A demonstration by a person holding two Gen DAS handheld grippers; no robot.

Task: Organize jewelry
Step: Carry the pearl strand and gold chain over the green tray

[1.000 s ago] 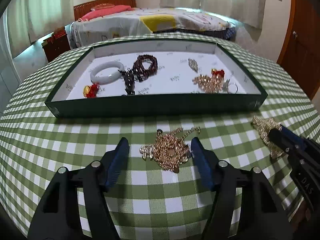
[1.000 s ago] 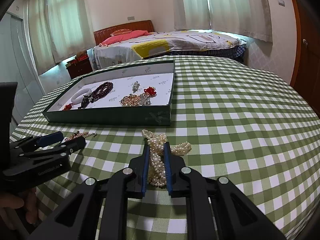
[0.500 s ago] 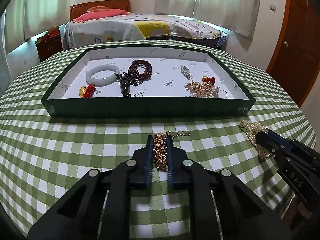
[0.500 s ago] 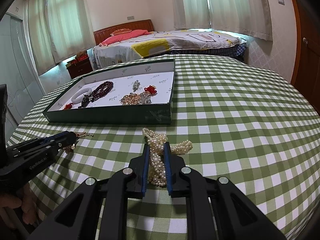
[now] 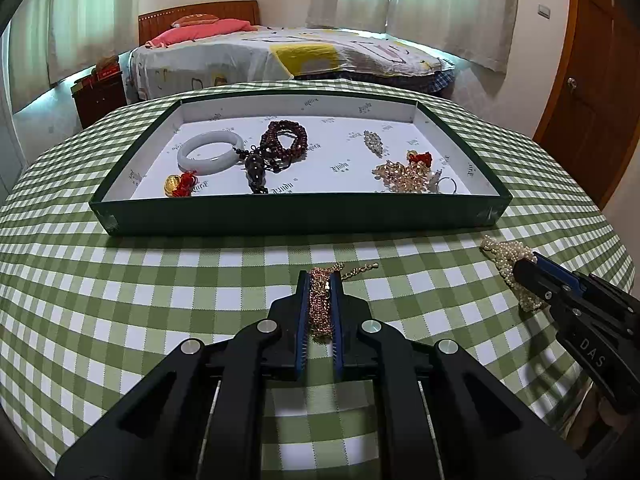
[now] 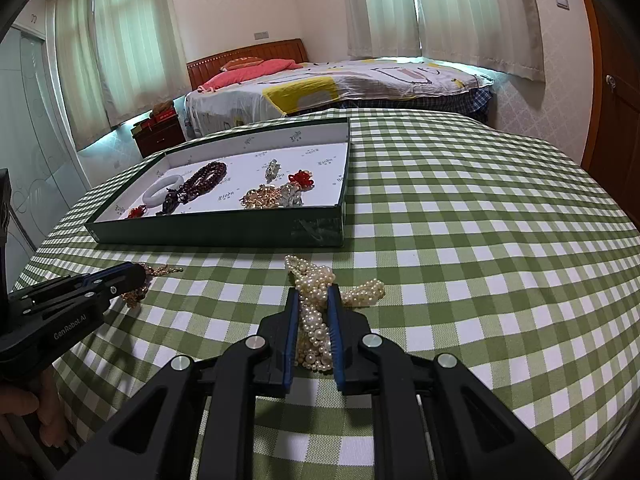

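My left gripper [image 5: 320, 280] is shut on a gold chain necklace [image 5: 320, 308], which hangs between the jaws just above the checked tablecloth; it also shows in the right wrist view [image 6: 138, 276]. My right gripper [image 6: 314, 296] is shut on a bundle of pearl strands [image 6: 316, 320], whose loose end lies on the cloth; it also shows in the left wrist view [image 5: 508, 264]. A green tray [image 5: 304, 216] with a white lining stands beyond both grippers and holds a white bangle [image 5: 210, 156], dark red beads [image 5: 284, 140], gold pieces [image 5: 404, 176] and red-tasselled charms.
The table is round with a green and white checked cloth [image 6: 480, 240]. The tray [image 6: 216, 232] sits left of centre in the right wrist view. A bed [image 5: 288, 52], a wooden door [image 5: 592, 80] and curtained windows lie beyond the table.
My left gripper closed on the gold chain, which was spread on the cloth between open jaws, and lifted slightly. My right gripper has stayed shut on the pearls.
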